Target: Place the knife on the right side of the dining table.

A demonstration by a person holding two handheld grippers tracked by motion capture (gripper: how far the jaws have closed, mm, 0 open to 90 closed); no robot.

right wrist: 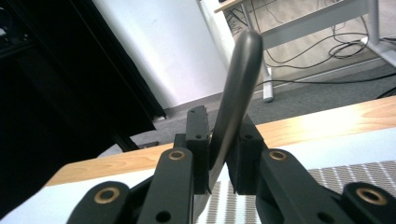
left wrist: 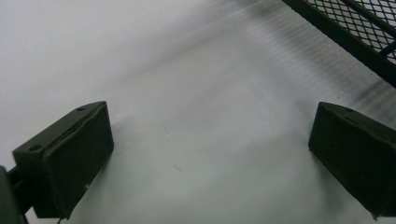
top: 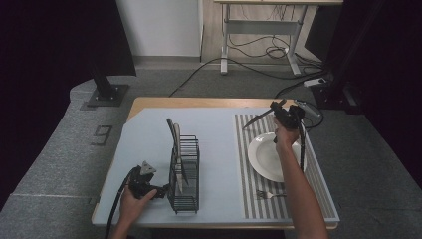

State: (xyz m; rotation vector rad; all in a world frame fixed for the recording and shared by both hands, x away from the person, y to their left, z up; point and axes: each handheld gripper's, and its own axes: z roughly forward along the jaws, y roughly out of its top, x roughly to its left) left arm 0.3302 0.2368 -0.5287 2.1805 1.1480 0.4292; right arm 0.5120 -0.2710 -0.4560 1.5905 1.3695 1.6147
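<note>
Two claws are at work over the worktop (top: 149, 199), which carries a pale blue mat. The right claw (top: 276, 110) is raised above the far end of the striped placemat (top: 249, 194), held up by the person's right hand (top: 285, 135). Its jaws are closed tightly on a dark-handled knife (top: 256, 119). In the right gripper view the knife handle (right wrist: 236, 93) stands up between the two pads, pinched near its lower end, with the rounded butt rising well clear of the right claw (right wrist: 219, 158). In the high view the blade points out to the left of the claw, tilted slightly downward, in the air above the mat and clear of everything beneath it.

The white plate (top: 266, 159) lies on the striped placemat just below and nearer than the knife, and a fork (top: 268, 194) lies on the placemat near its front edge.

The left claw (top: 159, 190) sits low at the near left of the worktop, held by the person's left hand (top: 130, 201), just beside the front corner of the black wire rack (top: 184, 174). In the left gripper view its jaws are spread wide, with bare pale mat between them and nothing gripped; a corner of the rack's mesh (left wrist: 355, 28) shows at the upper right, apart from the left claw (left wrist: 210, 154). Several utensils (top: 175, 144) stand upright in the rack, leaning toward its far end.
</note>
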